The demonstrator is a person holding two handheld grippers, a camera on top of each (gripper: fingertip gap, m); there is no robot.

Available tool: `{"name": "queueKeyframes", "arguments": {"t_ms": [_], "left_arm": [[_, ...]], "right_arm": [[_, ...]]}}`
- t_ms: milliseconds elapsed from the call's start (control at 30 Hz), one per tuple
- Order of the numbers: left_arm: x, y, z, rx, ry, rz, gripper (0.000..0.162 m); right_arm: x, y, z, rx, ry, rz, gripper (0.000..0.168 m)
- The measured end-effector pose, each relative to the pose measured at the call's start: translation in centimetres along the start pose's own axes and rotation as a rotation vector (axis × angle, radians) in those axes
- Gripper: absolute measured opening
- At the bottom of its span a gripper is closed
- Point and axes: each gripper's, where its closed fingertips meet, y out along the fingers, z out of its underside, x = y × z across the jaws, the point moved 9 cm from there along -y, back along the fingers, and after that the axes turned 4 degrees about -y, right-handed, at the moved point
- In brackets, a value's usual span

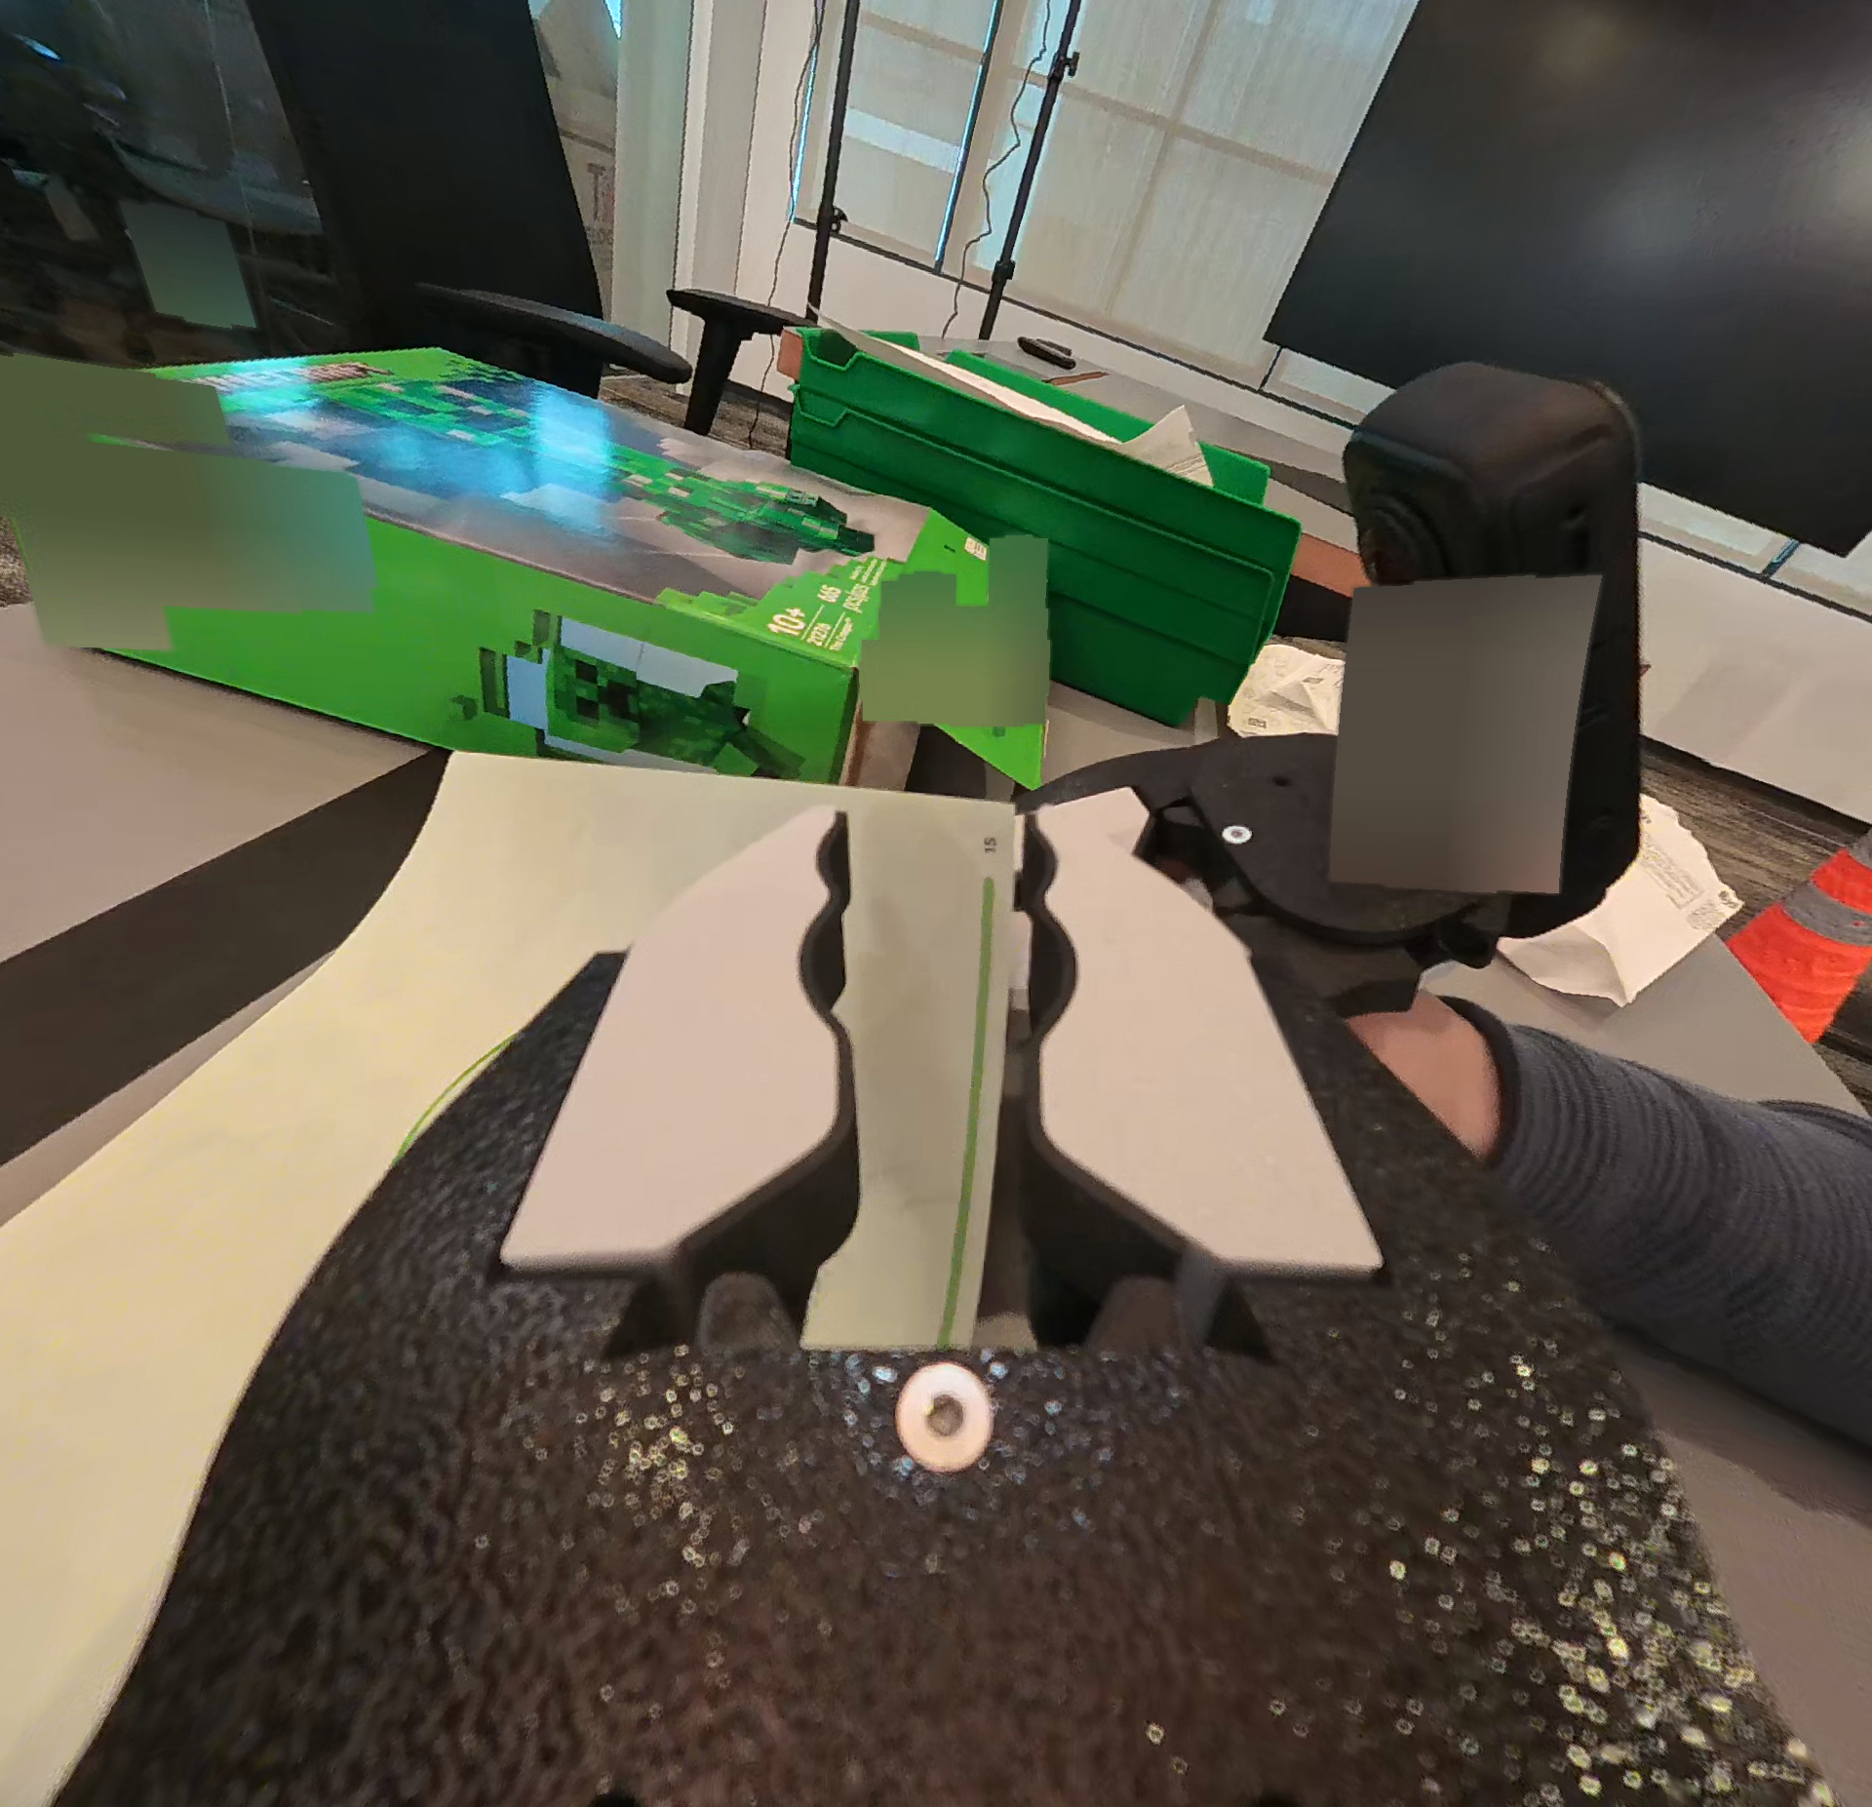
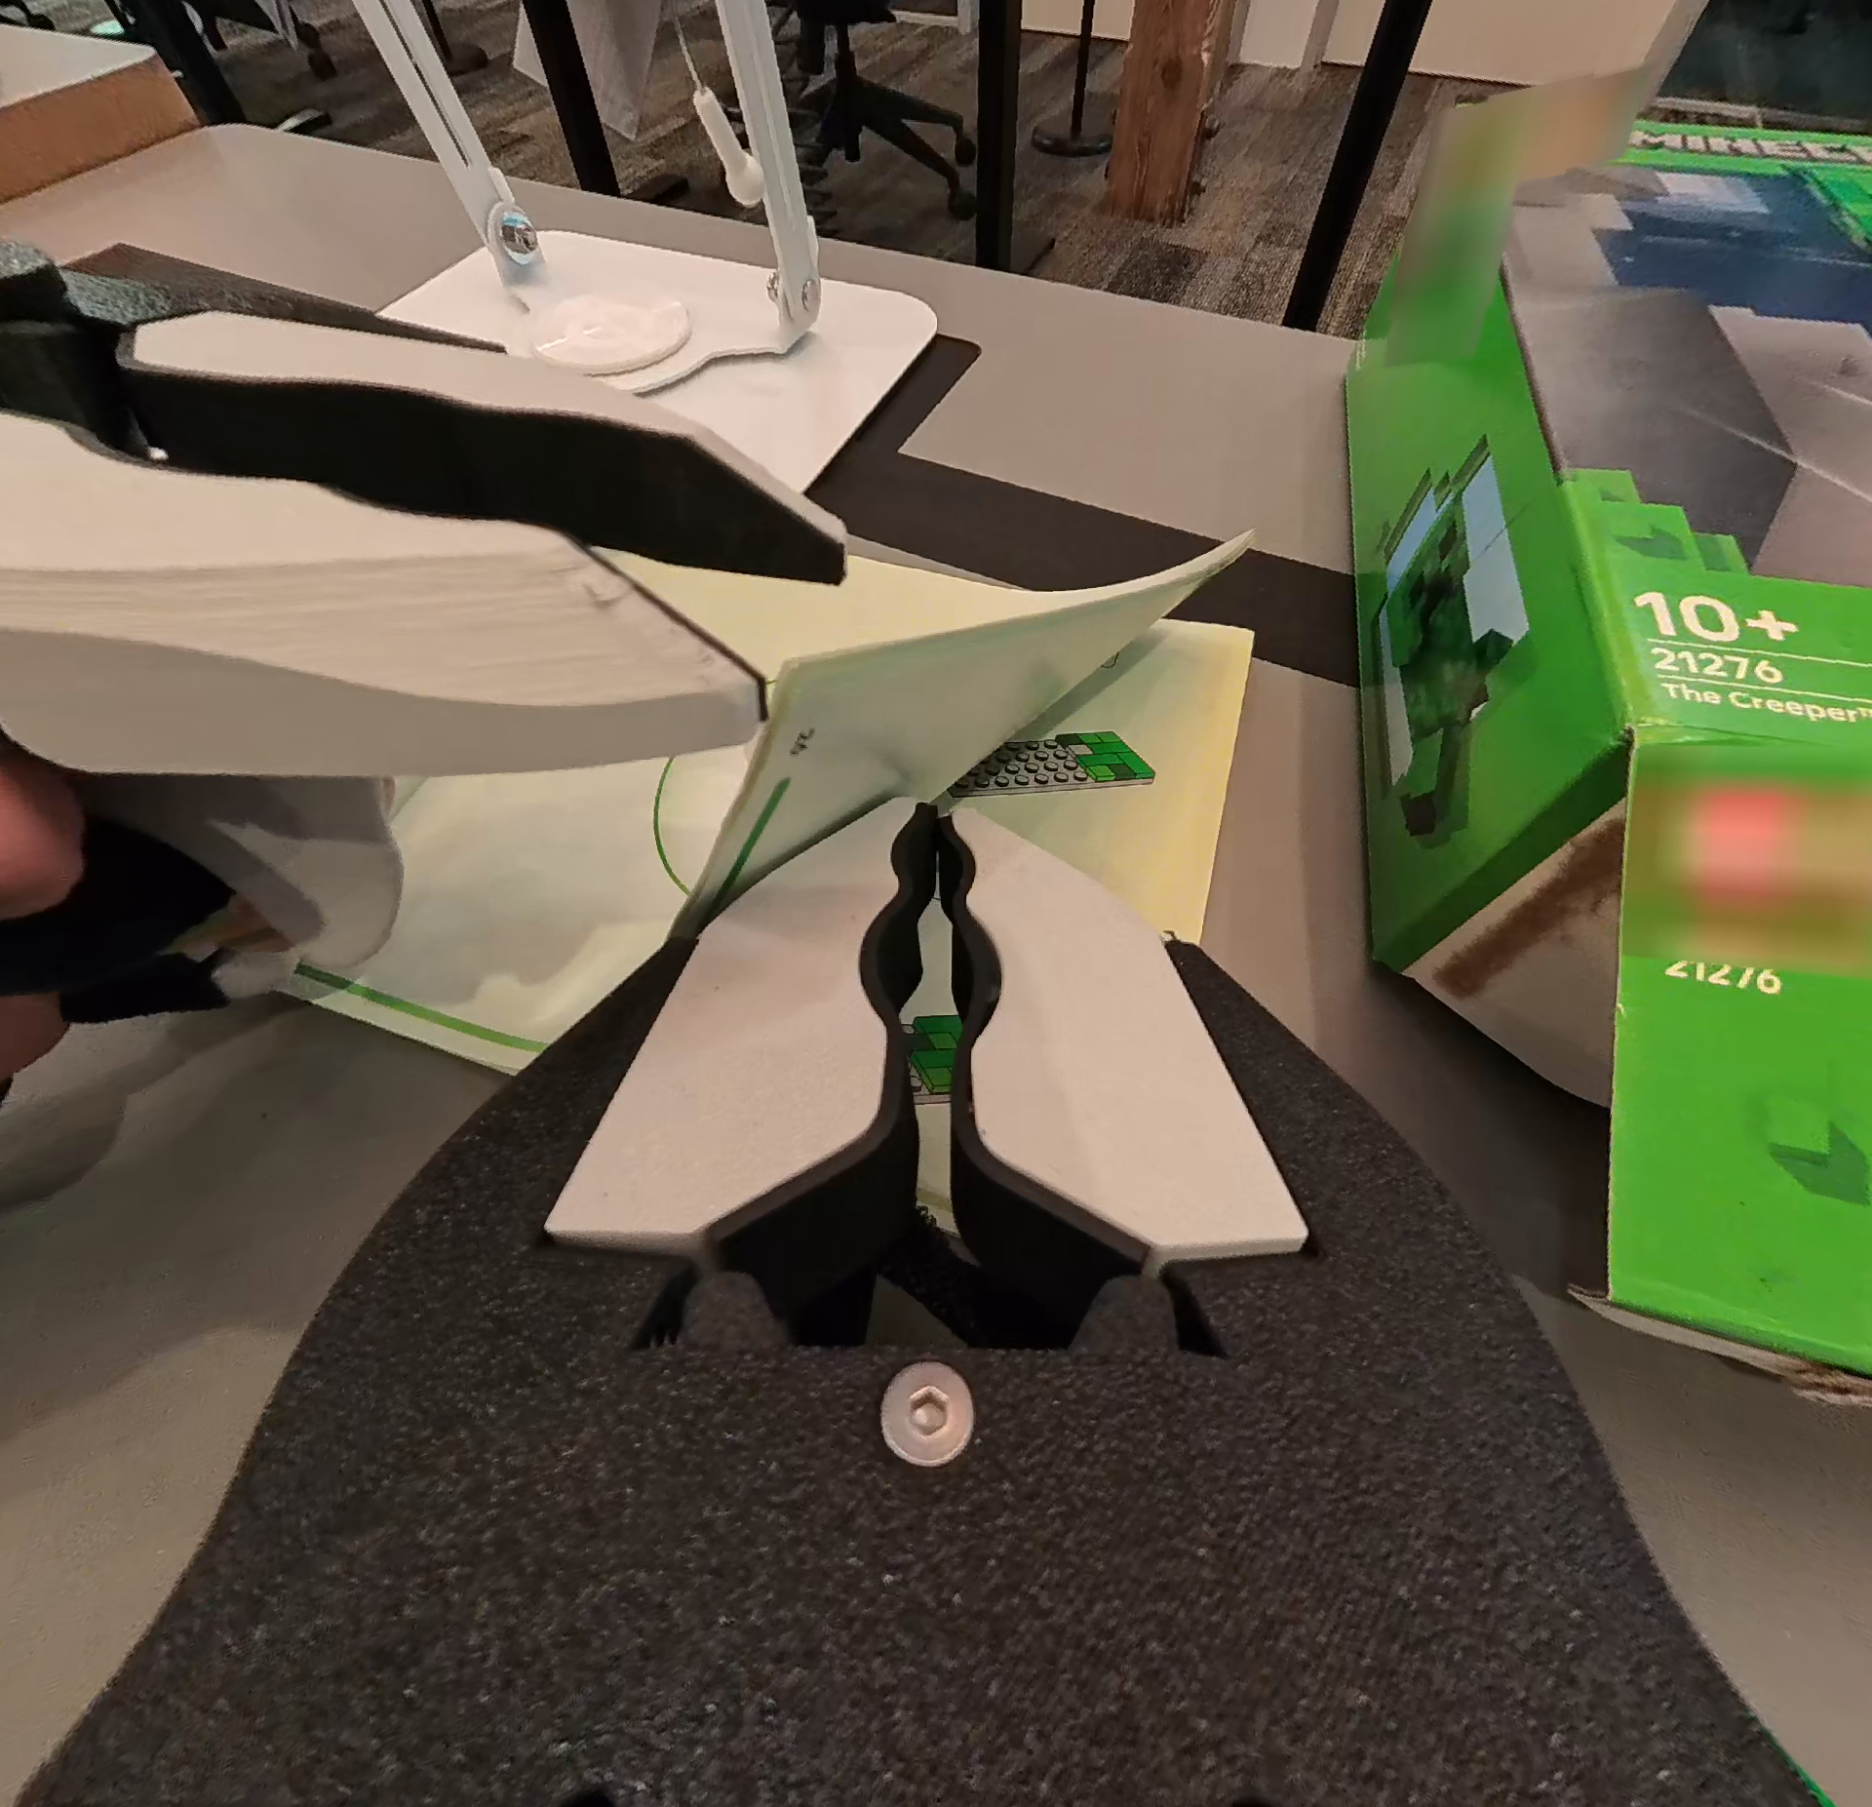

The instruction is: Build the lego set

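Left gripper [image 1: 927,847] stands narrowly parted around a lifted page [image 2: 972,684]; right gripper [image 2: 930,821] pinches its lower edge; box [image 2: 1621,745] at three o'clock.

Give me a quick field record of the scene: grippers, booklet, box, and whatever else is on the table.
left gripper: fingers apart, a lifted page between them; grip unclear
right gripper: shut, tips at the lifted page's lower edge
instruction booklet: lying open on the grey table, one page raised and curling
set box: green, lying flat beyond the booklet, end flap open
green bins: stacked behind the box, papers inside
lamp base: white, at the table's far side
loose bricks: none in view
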Motion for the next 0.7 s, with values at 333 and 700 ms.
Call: {"name": "queueKeyframes", "arguments": {"t_ms": [333, 700], "left_arm": [[0.29, -0.15, 0.0, -0.009, -0.034, 0.005, 0.025], [0.31, -0.04, 0.14, 0.003, -0.044, 0.02, 0.022]], "right_arm": [[0.0, 0.02, 0.02, 0.002, 0.001, -0.001, 0.0], [0.01, 0.04, 0.02, 0.005, 0.0, -0.003, 0.0]]}}
